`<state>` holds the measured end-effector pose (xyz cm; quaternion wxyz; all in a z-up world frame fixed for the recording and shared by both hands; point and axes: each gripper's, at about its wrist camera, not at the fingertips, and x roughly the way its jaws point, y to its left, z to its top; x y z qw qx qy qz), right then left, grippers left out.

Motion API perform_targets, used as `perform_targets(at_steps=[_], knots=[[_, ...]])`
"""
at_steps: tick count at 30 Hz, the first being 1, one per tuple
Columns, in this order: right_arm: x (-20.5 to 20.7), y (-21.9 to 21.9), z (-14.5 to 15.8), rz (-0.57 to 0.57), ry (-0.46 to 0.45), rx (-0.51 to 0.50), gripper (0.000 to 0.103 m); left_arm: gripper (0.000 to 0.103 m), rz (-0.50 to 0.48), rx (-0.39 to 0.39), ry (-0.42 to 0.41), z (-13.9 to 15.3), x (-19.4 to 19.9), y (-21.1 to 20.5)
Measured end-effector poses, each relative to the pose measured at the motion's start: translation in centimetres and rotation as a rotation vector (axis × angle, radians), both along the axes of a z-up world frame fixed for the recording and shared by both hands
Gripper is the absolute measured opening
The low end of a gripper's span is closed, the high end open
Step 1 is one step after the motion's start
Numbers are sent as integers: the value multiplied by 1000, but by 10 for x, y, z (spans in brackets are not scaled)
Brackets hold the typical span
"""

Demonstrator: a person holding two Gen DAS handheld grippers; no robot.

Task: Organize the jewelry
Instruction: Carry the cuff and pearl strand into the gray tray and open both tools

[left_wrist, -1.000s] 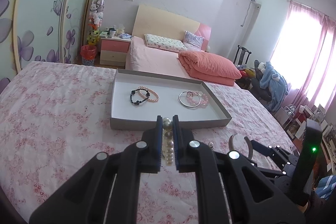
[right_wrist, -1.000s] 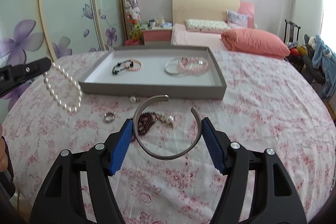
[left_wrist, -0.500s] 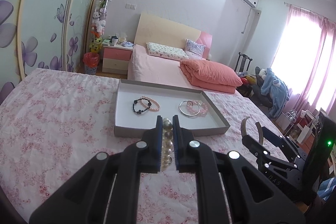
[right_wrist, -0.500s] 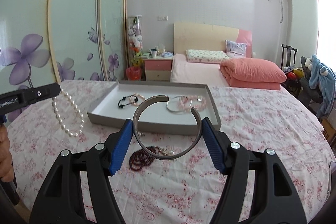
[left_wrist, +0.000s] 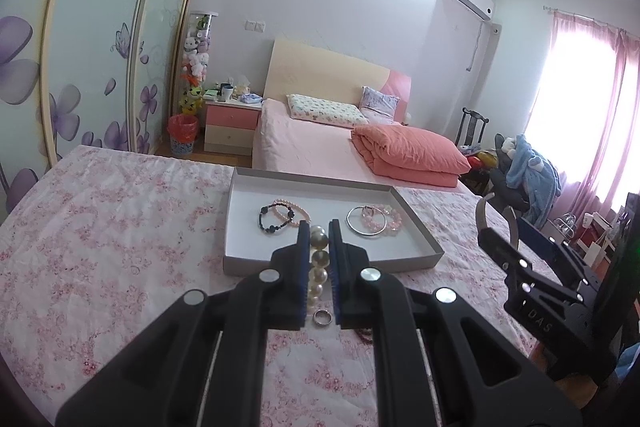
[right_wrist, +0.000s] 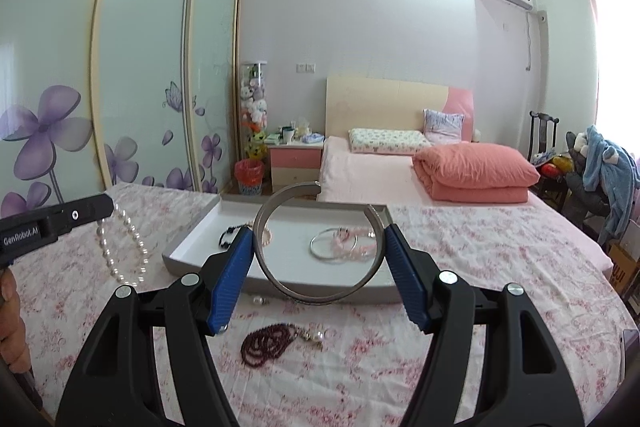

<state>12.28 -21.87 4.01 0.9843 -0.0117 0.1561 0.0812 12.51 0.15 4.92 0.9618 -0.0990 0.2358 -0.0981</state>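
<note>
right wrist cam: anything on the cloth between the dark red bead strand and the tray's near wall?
Right wrist view: one small pale bead lies below the tray, up-left of the dark red bead strand; otherwise only floral cloth.

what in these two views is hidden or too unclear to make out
- Pearl bracelet, left wrist view: the left gripper fingers cover most of the loop.
- Dark red bead strand, left wrist view: only a sliver shows past the right finger.
- Small piece in front of the tray, right wrist view: too small to identify.
- Black bead bracelet, right wrist view: partly behind the right gripper finger and silver cuff bangle.
</note>
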Motion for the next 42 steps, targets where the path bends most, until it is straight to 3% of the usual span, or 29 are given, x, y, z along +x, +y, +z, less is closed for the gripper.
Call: perform_targets(at_steps=[14, 22, 30, 42], knots=[[13, 0, 18, -12, -92, 10, 67, 10, 25, 36, -41, 10, 14, -8], [20, 2, 17, -12, -98, 8, 67, 10, 29, 60, -51, 10, 26, -17], [53, 4, 9, -27, -70, 1, 67, 10, 31, 89, -25, 2, 61, -23], [140, 7, -27, -36, 94, 37, 67, 10, 20, 100, 51, -17, 141, -30]])
